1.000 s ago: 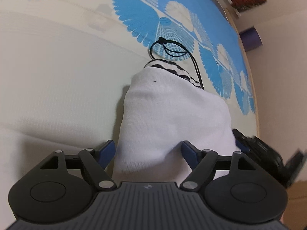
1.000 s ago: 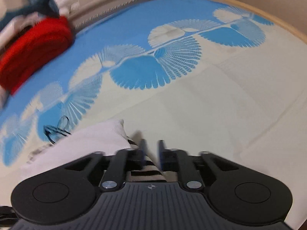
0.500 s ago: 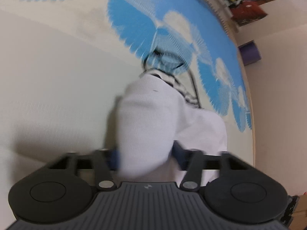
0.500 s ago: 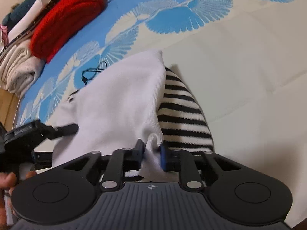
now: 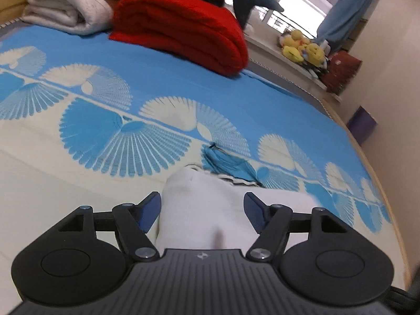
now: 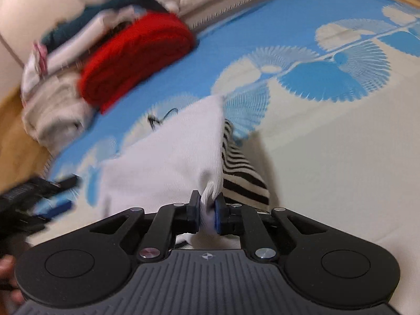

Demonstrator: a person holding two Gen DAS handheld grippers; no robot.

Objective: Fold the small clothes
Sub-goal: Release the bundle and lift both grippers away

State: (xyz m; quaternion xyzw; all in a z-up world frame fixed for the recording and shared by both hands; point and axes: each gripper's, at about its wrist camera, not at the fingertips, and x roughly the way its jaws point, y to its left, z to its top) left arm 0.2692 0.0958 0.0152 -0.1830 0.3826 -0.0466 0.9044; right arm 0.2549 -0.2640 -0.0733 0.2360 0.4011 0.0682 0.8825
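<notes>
A small white garment (image 5: pixel 202 210) with a black-and-white striped part (image 6: pixel 241 173) lies on the blue-and-cream bed cover (image 5: pixel 105 136). In the left wrist view my left gripper (image 5: pixel 202 207) is open, its blue-padded fingers standing either side of the white cloth. In the right wrist view my right gripper (image 6: pixel 207 210) is shut on a pinched edge of the white garment (image 6: pixel 168 162) and holds it up. The left gripper shows blurred at the left edge of that view (image 6: pixel 39 191).
A folded red blanket (image 5: pixel 183 29) and rolled cream towels (image 5: pixel 65 8) lie at the far end of the bed. A black cord (image 6: pixel 160 116) lies on the cover beyond the garment. Yellow plush toys (image 5: pixel 302 47) sit on the sill. The bed's wooden edge (image 5: pixel 393 236) runs on the right.
My left gripper closed toward the cloth, then opened again and tilted up to face the far end of the bed. My right gripper took hold of the white garment's edge and lifted it.
</notes>
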